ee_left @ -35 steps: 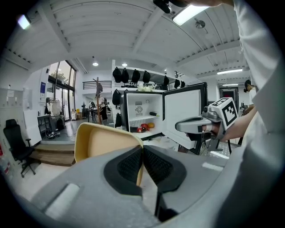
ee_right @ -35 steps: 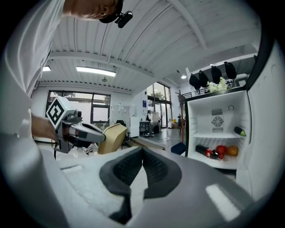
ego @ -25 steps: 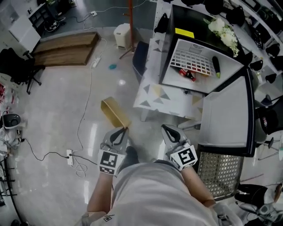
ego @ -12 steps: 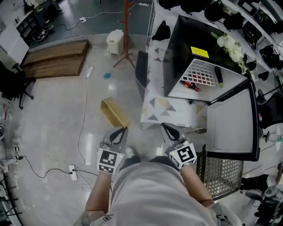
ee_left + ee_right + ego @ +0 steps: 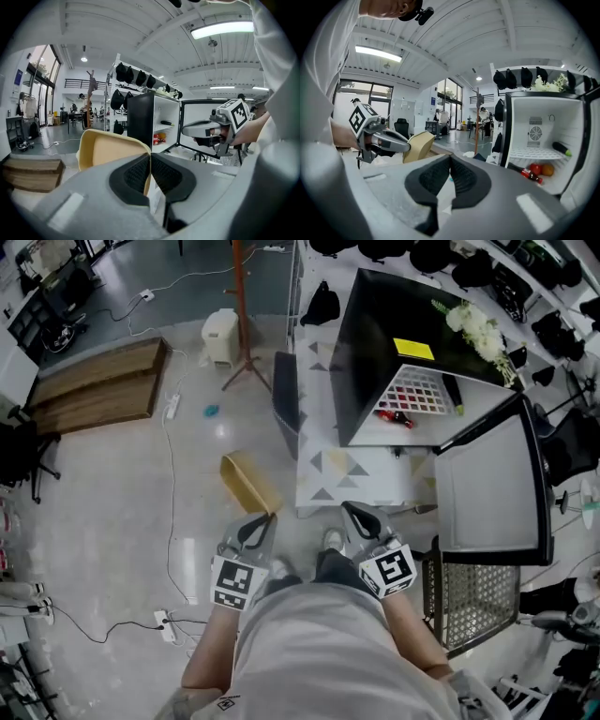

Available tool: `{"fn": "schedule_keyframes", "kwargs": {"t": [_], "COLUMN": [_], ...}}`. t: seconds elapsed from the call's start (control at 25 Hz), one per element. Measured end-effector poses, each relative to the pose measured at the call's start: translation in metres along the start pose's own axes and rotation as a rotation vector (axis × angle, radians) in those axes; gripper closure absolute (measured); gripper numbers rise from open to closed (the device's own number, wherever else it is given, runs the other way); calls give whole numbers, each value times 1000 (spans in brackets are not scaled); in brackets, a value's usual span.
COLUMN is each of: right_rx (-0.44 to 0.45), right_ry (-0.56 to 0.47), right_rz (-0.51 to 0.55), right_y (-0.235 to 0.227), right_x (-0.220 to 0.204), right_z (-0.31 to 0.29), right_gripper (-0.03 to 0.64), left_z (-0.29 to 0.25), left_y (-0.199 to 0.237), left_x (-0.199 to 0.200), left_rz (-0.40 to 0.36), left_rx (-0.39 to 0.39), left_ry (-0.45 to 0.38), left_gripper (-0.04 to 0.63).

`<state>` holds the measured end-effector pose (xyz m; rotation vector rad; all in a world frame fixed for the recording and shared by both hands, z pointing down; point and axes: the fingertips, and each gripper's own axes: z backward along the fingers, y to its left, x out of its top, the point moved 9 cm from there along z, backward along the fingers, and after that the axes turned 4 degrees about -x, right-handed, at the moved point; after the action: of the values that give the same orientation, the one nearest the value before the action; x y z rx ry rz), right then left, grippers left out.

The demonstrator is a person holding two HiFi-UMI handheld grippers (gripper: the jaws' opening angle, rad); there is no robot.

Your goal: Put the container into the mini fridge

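Grey polished floor (image 5: pixel 112 493) fills most of the head view, with a cable (image 5: pixel 172 484) trailing across it. On a white bench (image 5: pixel 347 474) patterned with triangles stands the black fridge (image 5: pixel 375 343). Its door (image 5: pixel 487 484) stands wide open to the right, so the white inside shows.

Held off the floor just left of the bench, the tan container (image 5: pixel 248 482) is tilted and well apart from the fridge opening. Its near wall is pinched by the left tool (image 5: pixel 265 518): in the left gripper view the thin tan edge sits between the two dark pads (image 5: pixel 133 173), which press on it. Beside it, near the bench's front edge, the right tool (image 5: pixel 349 510) has its jaws pressed together with nothing between them.

Inside the fridge a red bottle (image 5: pixel 525 173) lies on the bottom next to a red fruit (image 5: pixel 536 168) and an orange fruit (image 5: pixel 547 169). A dark green long thing (image 5: pixel 561 149) lies on the wire shelf (image 5: pixel 534 153) above.
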<state>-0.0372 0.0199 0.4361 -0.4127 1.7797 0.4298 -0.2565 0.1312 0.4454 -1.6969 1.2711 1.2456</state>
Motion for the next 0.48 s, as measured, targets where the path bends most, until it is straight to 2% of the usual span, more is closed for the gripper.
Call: {"fn": "schedule_keyframes", "kwargs": {"t": [0.48], "right_rx": [-185], "right_ry": [5], "right_rz": [-76], "right_y": [-52], "right_x": [-16], "right_z": [25], "right_gripper": [614], "left_z": [-80], "left_y": [-23], "left_x": [18], "left_rz": [-74], "left_rx": [-230], "left_ry": [50], "left_gripper": [578]}}
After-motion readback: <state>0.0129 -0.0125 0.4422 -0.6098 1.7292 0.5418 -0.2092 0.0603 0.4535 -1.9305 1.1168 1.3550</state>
